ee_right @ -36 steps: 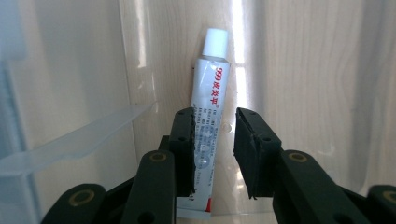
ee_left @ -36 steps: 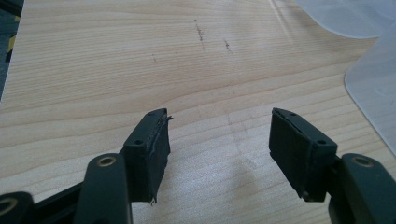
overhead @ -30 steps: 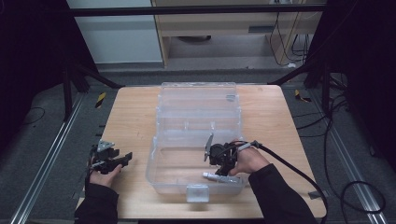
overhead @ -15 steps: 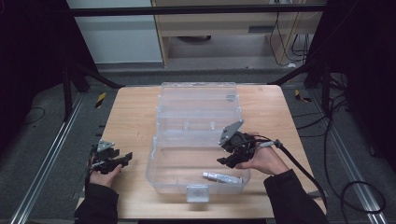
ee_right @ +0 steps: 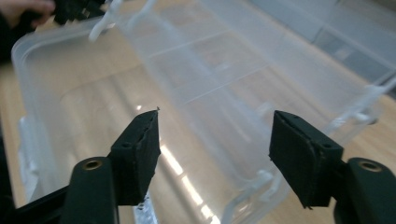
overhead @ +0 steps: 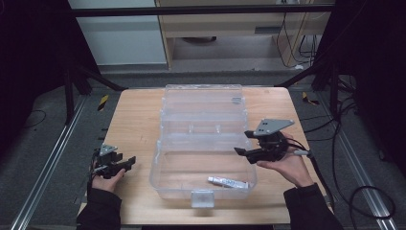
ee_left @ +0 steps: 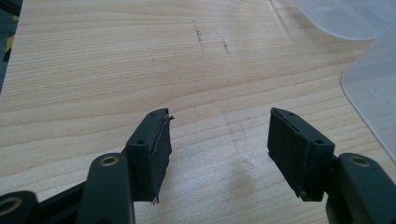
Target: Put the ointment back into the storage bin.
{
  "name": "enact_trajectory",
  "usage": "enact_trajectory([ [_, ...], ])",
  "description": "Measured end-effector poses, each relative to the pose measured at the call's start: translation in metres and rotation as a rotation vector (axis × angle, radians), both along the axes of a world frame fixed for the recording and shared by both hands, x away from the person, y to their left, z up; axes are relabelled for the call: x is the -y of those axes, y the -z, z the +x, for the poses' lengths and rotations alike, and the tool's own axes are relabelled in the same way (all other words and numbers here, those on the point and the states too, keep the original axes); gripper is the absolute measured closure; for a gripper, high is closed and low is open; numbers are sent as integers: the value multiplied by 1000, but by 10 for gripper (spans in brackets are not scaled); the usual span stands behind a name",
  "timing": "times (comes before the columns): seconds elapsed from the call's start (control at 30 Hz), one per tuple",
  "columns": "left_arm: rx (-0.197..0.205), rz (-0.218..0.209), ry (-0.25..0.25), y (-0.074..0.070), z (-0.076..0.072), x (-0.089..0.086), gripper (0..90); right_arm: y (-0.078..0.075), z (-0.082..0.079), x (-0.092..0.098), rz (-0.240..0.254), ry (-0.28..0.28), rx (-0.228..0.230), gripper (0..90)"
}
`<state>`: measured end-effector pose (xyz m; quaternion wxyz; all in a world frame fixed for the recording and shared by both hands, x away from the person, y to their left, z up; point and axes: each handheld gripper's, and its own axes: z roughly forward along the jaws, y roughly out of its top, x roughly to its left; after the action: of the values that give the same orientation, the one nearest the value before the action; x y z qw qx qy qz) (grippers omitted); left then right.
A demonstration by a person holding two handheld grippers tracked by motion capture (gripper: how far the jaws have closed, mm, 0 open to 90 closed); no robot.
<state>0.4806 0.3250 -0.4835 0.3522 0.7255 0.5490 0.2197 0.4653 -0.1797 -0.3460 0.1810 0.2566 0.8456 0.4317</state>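
Right tongs [overhead: 246, 143] hover level over the clear box's [overhead: 160, 158] right rim — just spreading, nothing between — tube [overhead: 228, 182] inside.

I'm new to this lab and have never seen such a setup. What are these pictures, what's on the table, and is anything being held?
A person sits at a wooden table with a hand-held two-jaw tool in each hand. The high view looks down from above; the other two views ride on each tool, looking along its black jaws. An open clear plastic box lies on the table, with a small tube inside. The left gripper rests over bare wood, open. The right gripper, jaws just opened with nothing between them, hovers at the box's right edge.
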Motion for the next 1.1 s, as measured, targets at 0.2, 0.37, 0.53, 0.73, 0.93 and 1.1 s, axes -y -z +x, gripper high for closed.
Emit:
enact_trajectory([
  [0.2, 1, -5, -2, 0, 0, 0, 391, 2, -3, 29, 122, 134, 67, 278],
  [0.37, 0, -2, 0, 0, 0, 0, 395, 12, -3, 47, 139, 212, 90, 253],
  [0.53, 1, -7, 0, -1, 0, 0, 407, 25, -1, 63, 174, 313, 116, 239],
  [0.73, 8, -11, -6, -2, -1, 0, 444, 45, 6, 82, 189, 433, 123, 216],
  [0.93, 9, -13, -9, -2, -1, -1, 454, 65, 11, 96, 176, 503, 106, 193],
  [1.1, 21, -10, -13, -3, -2, -2, 446, 79, 16, 107, 187, 567, 93, 181],
])
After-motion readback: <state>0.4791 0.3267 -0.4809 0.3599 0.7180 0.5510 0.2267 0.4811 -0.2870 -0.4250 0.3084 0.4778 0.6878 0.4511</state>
